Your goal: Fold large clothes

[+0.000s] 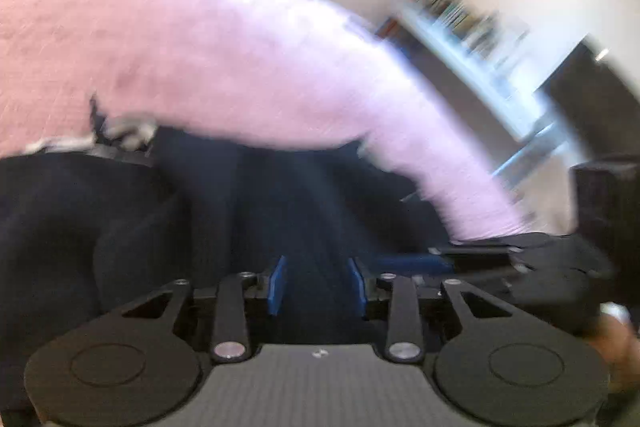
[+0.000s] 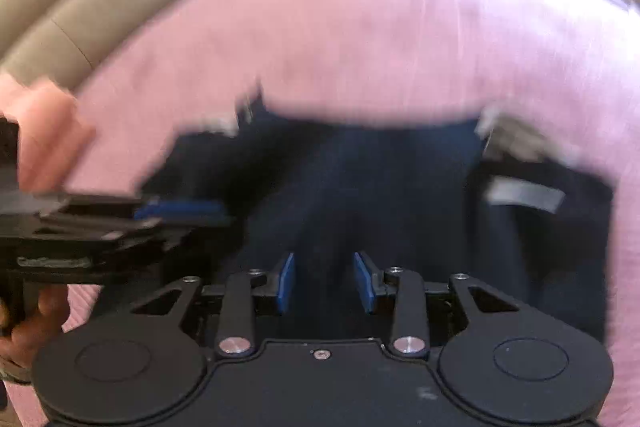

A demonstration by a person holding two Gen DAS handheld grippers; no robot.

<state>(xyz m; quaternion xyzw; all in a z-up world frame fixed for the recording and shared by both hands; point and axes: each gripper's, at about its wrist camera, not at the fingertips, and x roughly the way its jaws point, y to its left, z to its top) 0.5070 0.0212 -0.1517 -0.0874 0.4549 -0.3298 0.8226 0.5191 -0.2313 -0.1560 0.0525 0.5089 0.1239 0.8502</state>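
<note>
A dark navy garment (image 1: 280, 211) lies on a pink blanket (image 1: 200, 47); both views are motion-blurred. My left gripper (image 1: 316, 285) hovers over the navy cloth with its blue pads apart and nothing between them. My right gripper (image 2: 325, 281) is also open and empty above the same navy garment (image 2: 360, 195), which lies on the pink blanket (image 2: 360, 27). The right gripper shows in the left wrist view (image 1: 432, 261) close by on the right. The left gripper shows in the right wrist view (image 2: 180, 209) on the left. A grey label (image 2: 524, 197) is on the garment.
A beige sofa (image 2: 80, 7) stands behind the blanket at the left. Shelving and a bright window (image 1: 480, 39) lie beyond the blanket edge at the right. A dark object (image 1: 608, 203) stands at the right edge.
</note>
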